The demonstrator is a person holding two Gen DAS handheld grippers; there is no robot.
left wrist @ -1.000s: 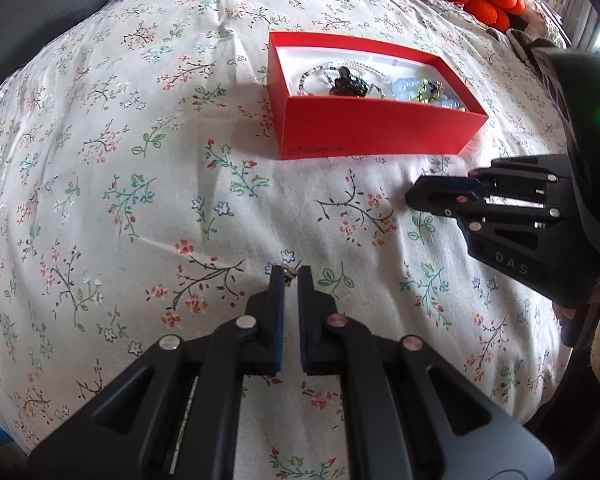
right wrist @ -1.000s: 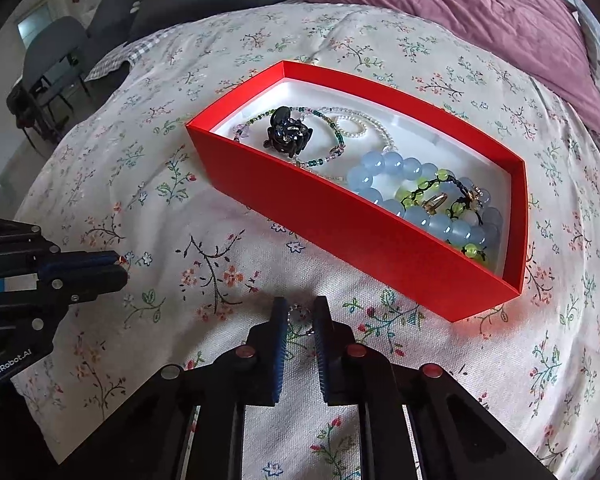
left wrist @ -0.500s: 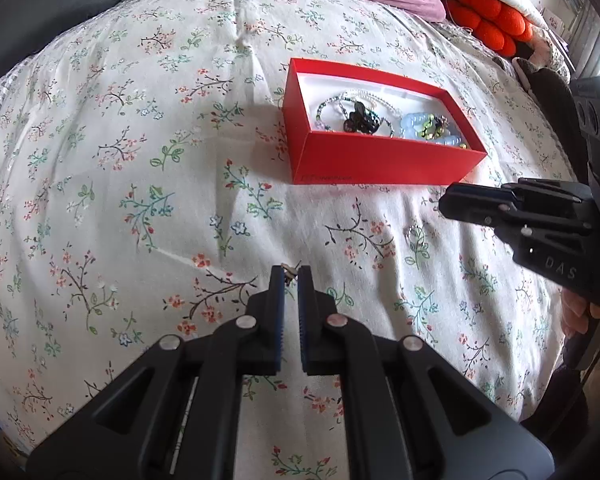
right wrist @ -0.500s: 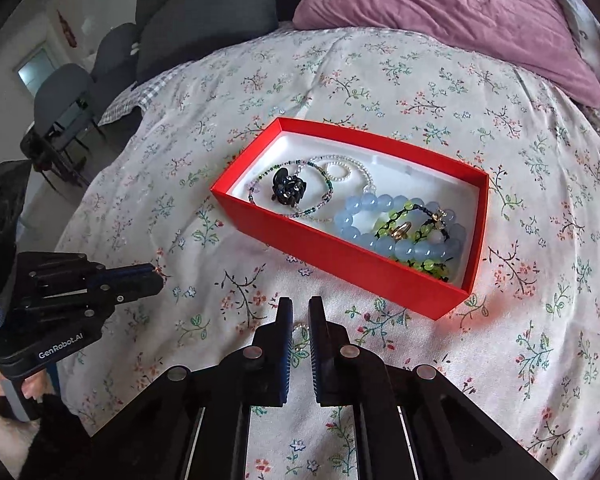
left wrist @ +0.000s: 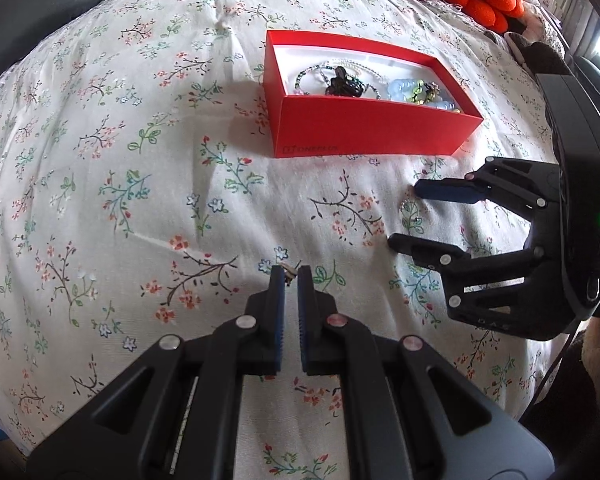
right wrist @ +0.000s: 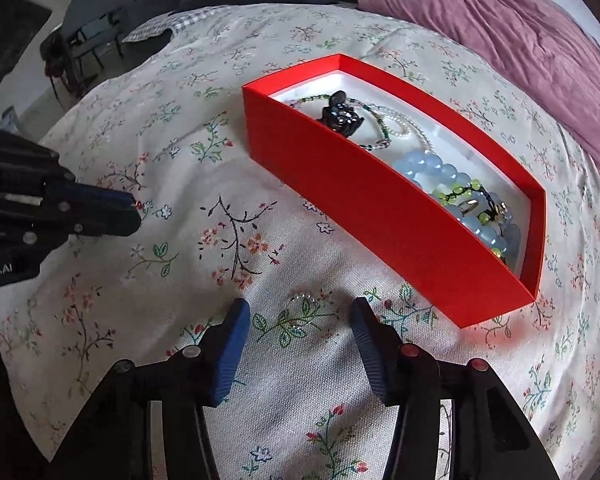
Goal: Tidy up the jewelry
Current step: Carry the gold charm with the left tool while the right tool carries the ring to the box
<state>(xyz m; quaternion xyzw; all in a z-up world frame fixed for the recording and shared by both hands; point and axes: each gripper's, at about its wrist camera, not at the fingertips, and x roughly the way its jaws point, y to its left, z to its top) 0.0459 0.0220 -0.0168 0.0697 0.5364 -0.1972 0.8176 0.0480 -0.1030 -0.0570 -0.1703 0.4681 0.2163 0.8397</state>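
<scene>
Red box (left wrist: 370, 130), near side wall: "ONEPLUS" with a small square logo before it (faint, tone on tone).
Left gripper (right wrist: 134, 216), body as seen from the right wrist: "bot.AI" in white (the start of the word is cut off by the picture's edge).
Right gripper (left wrist: 402, 216), body as seen from the left wrist: spaced letters, too dim to read.

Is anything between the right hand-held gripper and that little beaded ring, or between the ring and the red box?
Nothing visible. The right hand-held gripper has just been opening its jaws; the beaded ring lies loose between the tips. Only bare bedspread separates it from the red box.
</scene>
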